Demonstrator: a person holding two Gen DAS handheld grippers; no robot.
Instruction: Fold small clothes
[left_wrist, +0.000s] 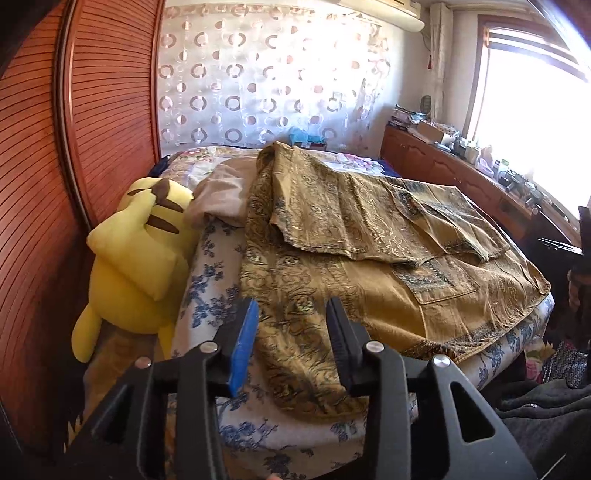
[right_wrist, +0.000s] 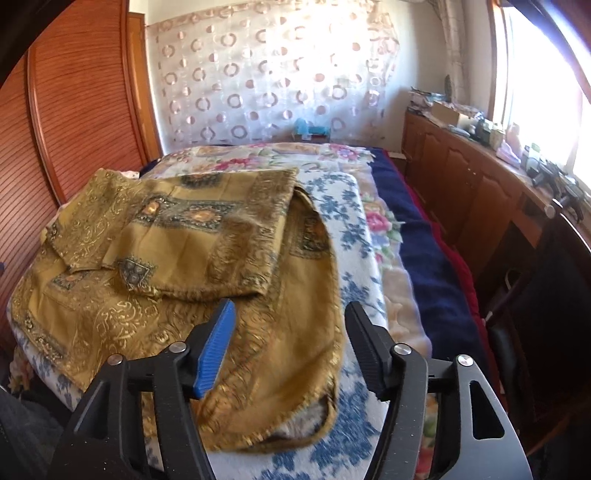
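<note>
— Bed (right_wrist: 424, 236) first, since it fills the room: floral blanket across it, and a white-and-blue flowered pad (right_wrist: 343, 206) laid on top as the folding surface.

— And the clothes?

— One golden patterned garment (left_wrist: 369, 295) spread over that pad, near the foot of the bed. Part of it is already turned over on itself: an upper layer (right_wrist: 207, 229) lies doubled across the far half. The near half is a single loose layer, its rounded hem (right_wrist: 310, 369) sagging toward the pad's edge. I'd call it partway folded, with at least one more fold left.

— Anything else around?

— A yellow plush toy (left_wrist: 136, 258) slumped against the wardrobe, beside the pad.

— The grippers?

— Left gripper (left_wrist: 291, 339) hovers above the near edge of the cloth, fingers parted, nothing between them. Right gripper (right_wrist: 291, 347) likewise: spread wide over the hem, holding nothing.
</note>
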